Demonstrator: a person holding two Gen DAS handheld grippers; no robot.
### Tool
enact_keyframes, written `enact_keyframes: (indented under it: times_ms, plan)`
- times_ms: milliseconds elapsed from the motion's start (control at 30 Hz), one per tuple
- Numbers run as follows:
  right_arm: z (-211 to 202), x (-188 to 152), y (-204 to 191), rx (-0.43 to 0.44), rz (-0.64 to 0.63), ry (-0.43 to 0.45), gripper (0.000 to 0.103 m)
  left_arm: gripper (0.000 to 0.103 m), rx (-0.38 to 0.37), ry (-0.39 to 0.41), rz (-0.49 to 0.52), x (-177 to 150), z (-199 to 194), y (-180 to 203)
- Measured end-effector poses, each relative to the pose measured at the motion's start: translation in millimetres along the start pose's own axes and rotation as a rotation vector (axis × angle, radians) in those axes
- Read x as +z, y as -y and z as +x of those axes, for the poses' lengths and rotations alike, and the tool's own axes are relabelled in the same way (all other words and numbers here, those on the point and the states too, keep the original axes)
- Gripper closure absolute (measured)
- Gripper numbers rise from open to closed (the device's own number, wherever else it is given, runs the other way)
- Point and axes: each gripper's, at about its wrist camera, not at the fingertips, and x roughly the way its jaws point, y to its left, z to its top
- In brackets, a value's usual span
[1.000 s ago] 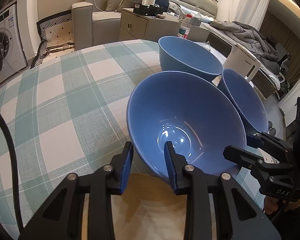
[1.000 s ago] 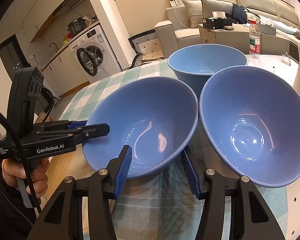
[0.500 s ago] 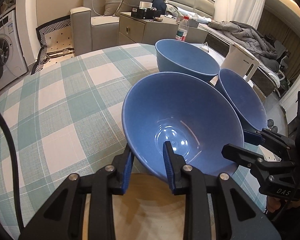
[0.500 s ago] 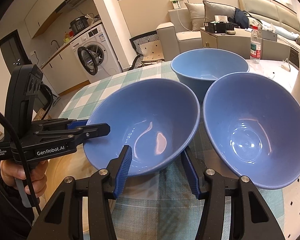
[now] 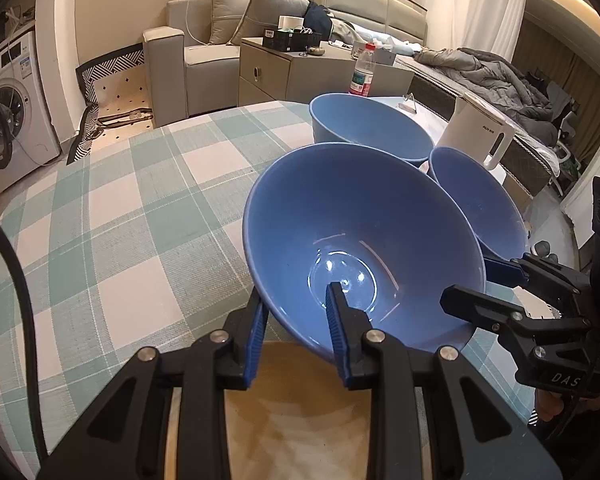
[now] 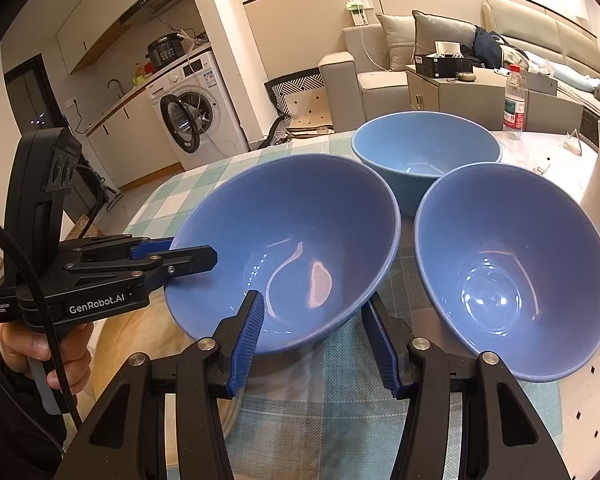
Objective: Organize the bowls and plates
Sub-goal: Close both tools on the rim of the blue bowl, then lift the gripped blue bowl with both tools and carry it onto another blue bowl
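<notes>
The left hand-held gripper (image 5: 296,320) pinches the near wall of a tilted blue bowl (image 5: 360,240); the right hand-held gripper (image 6: 312,320) straddles its rim, unclamped. Second bowl (image 6: 512,272) at three o'clock, third (image 6: 424,156) at one o'clock: nothing stacked yet.

Three blue bowls (image 6: 296,240), one bottle (image 6: 514,104), one kettle (image 5: 476,130)

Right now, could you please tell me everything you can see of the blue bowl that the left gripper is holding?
The blue bowl is deep, glossy and ceramic-looking, with a plain rim, and it is empty. It is tilted, its near wall pinched by the jaws of the left gripper, one inside and one outside. It sits over the checked tablecloth, nearest of three like bowls. The right gripper straddles its opposite wall without visibly pressing.
</notes>
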Motion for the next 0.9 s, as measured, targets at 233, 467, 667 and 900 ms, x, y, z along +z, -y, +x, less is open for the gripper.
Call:
enact_keyframes:
  times_ms: [233,467,667,900]
  plan:
    - [-8,3,-4,-0.005,-0.012,0.020,0.050,0.075,0.008,0.033,0.011,1,-13,4]
    - [-22,5,-10,-0.011,-0.031,0.048,0.050,0.075,0.010,0.064,0.014,4,-27,8]
    - [-32,6,-12,-0.012,-0.034,0.067,0.050,0.075,0.013,0.079,0.018,5,-34,11]
    - [-40,7,-11,-0.012,-0.029,0.081,0.050,0.075,0.011,0.090,0.017,7,-37,14]
